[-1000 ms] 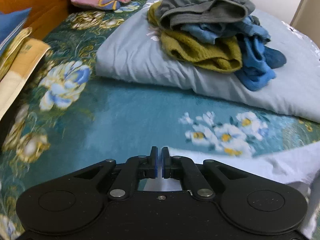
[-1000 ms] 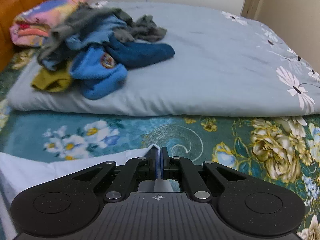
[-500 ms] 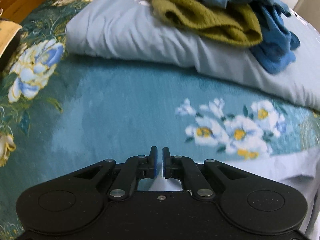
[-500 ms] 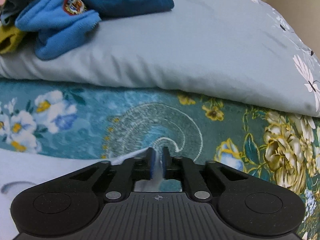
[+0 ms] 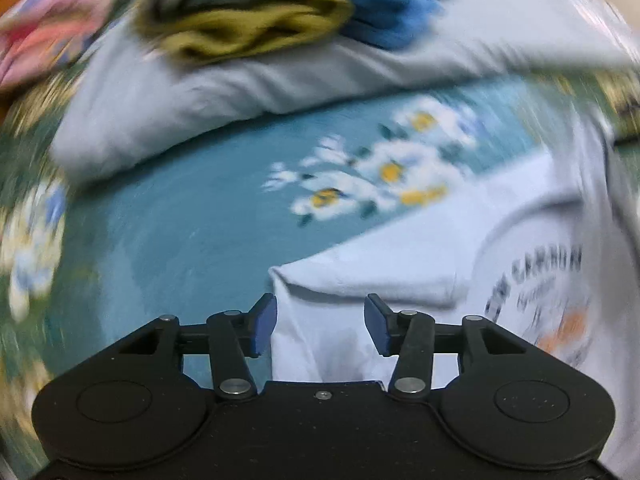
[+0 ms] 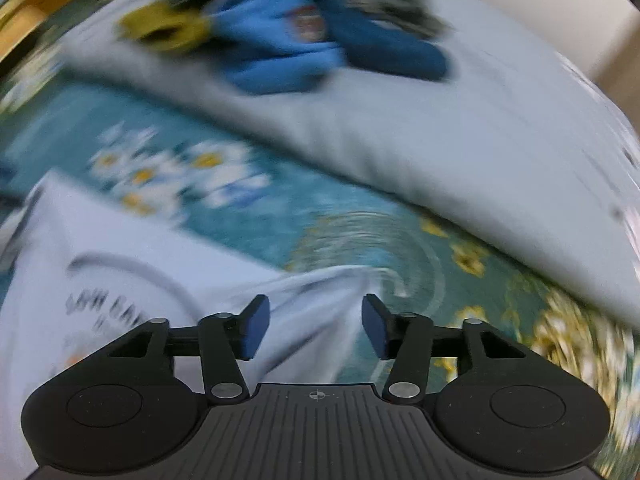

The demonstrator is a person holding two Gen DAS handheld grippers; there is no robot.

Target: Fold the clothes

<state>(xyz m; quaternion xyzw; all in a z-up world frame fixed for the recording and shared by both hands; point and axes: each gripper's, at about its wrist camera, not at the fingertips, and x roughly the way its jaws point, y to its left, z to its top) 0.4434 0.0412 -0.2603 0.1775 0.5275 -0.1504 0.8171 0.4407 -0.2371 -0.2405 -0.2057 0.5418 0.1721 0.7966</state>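
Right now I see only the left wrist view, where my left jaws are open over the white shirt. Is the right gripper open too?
Observer: Yes. The right gripper is open, its jaws stand apart and they hold nothing.
Operator: What lies under it?
Observer: A bunched edge of the white shirt lies between the jaws.
Operator: And to its right?
Observer: Only the floral bedspread, with no cloth on it there.

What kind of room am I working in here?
Most likely a bedroom: the work surface is a bed with a teal floral bedsheet, a folded pale grey-blue quilt on it, and a heap of unfolded blue and olive clothes on top of that.
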